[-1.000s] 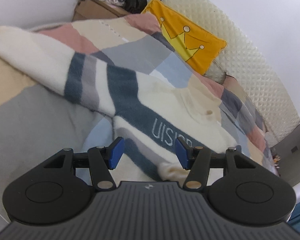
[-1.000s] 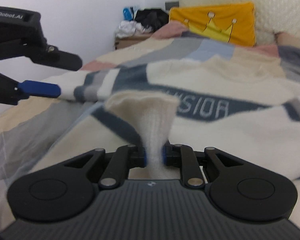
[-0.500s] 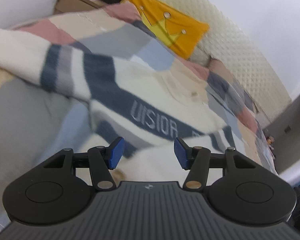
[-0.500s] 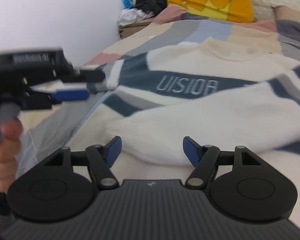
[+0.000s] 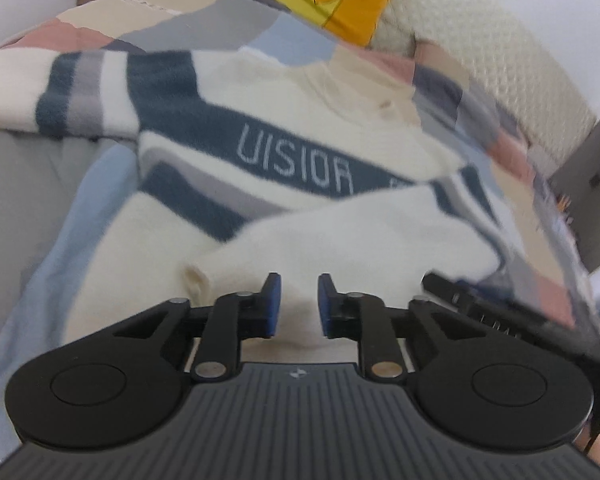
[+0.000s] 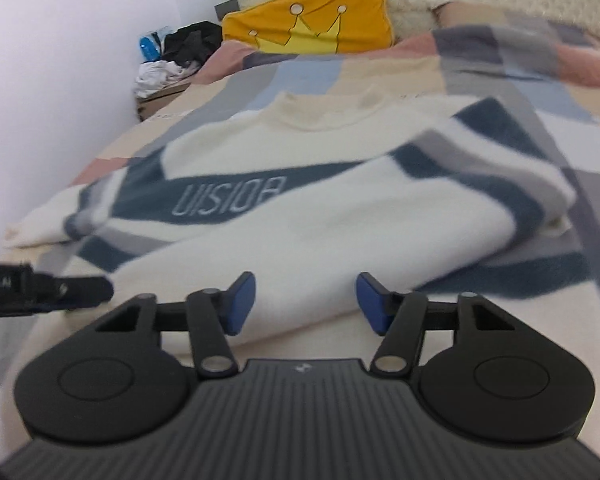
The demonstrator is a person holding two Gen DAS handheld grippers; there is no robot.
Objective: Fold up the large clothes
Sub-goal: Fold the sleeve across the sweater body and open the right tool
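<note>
A cream sweater [image 5: 300,132] with navy and grey stripes and the word UISIOR lies flat on the bed, collar toward the pillows. Its right sleeve [image 5: 360,236] is folded across the lower front; the other sleeve [image 5: 52,92] stretches out to the left. My left gripper [image 5: 299,298] hovers over the folded sleeve's cuff end, jaws partly closed with a gap and nothing between them. My right gripper [image 6: 304,298] is open and empty just above the folded sleeve [image 6: 340,220] of the sweater [image 6: 300,152]. The left gripper's fingers [image 6: 72,290] show at the left edge of the right wrist view.
A patchwork bedspread [image 5: 28,184] covers the bed. A yellow crown pillow [image 6: 312,28] and a cream quilted headboard [image 5: 500,52] are at the far end. A cardboard box with piled clothes [image 6: 168,68] stands by the white wall.
My right gripper let go of the sleeve cuff, which now lies folded across the sweater, and pulled back. My left gripper swung right over the sweater's front and narrowed its jaws.
</note>
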